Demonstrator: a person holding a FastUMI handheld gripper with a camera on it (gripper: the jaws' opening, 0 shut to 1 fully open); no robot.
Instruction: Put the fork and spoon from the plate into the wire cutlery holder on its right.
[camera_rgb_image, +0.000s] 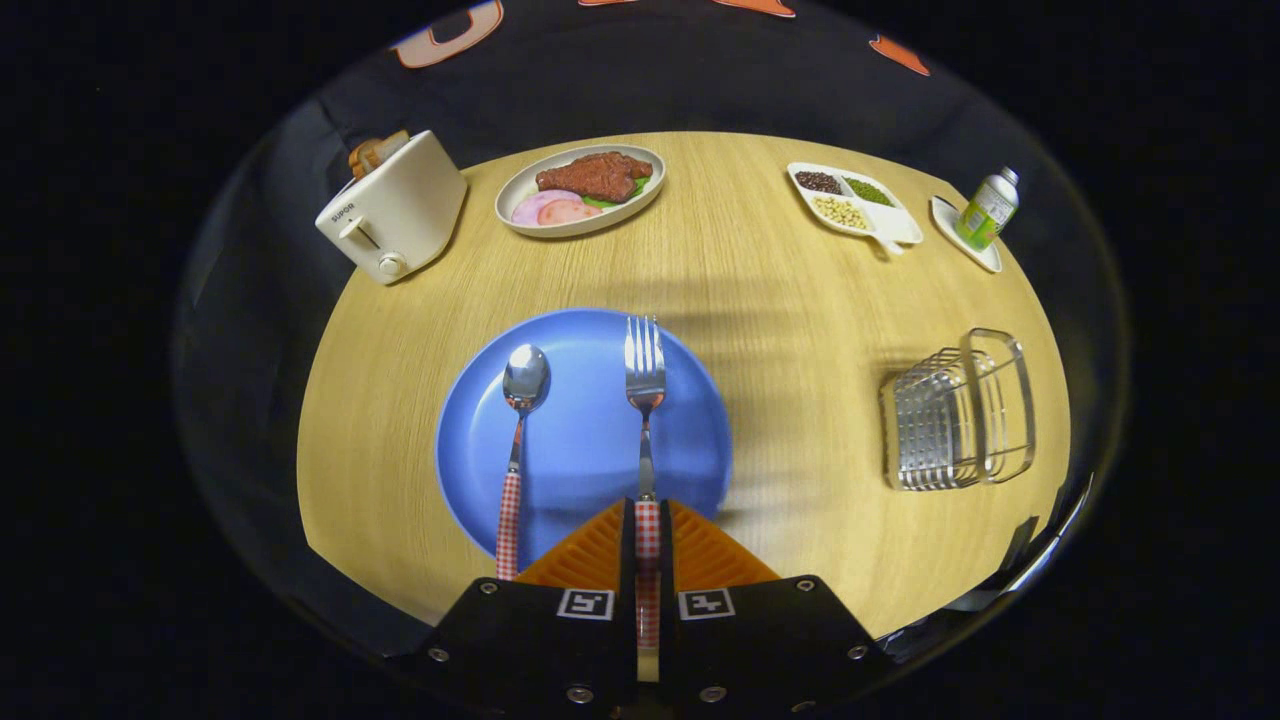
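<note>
Gripper view
Gripper (648, 528): the two orange fingers are closed almost together on the fork's checked handle, which is seen in the narrow slot between them; both pads appear pressed on it.
Fork (645, 380): held by the handle end, tines pointing away over the plate; whether it is lifted clear of the plate cannot be told.
Spoon (520, 420): laid on the plate beside the fork, apart from it, checked handle reaching past the near rim.
Plate (580, 440): blue, set on the table (760, 290) just ahead of the fingers.
Holder (955, 415): wire, placed on the table well to the right of the plate, nothing seen in it.
Risk, grip: the fork is held far back on the handle, so the heavy tine end is likely to droop or swivel between the pads when carried.
Risk, spoon: a sideways swing could knock the spoon.
Risk, holder: the light wire frame could be pushed or tipped if the tines catch its rim.
Writing: "SUPOR" is read on the toaster (395, 210); the bottle (988, 208) label is too small to be read.
</note>
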